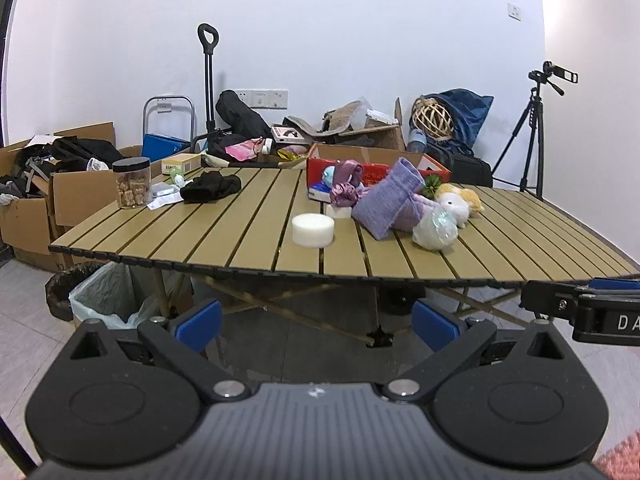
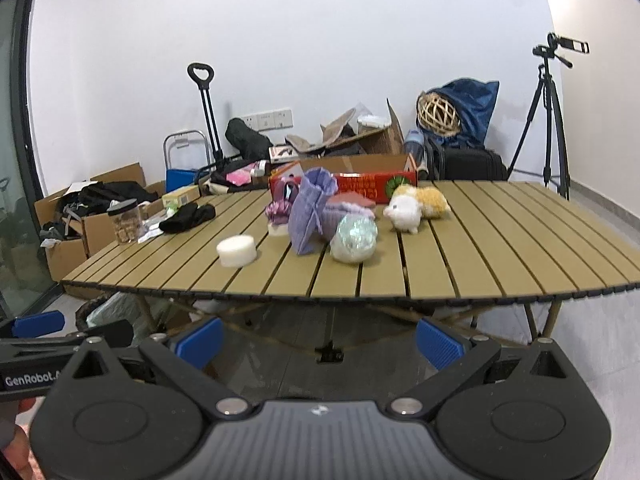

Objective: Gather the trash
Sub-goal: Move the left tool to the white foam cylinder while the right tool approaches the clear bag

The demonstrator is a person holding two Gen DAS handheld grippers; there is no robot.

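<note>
Below the table edge, low in both frames, the left gripper [image 1: 316, 320] and right gripper [image 2: 320, 342] hang wide and empty, apparently poised before a pick. Likely trash, a crumpled plastic ball [image 2: 354, 238], sits mid-frame; the lined bin [image 1: 106, 294] waits lower left.

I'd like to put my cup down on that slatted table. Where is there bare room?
The table's right end, beyond the plush toy, is bare. So is the near edge in front of the white foam puck. It is crowded around the purple pouch, and around the jar at the far left corner.
</note>
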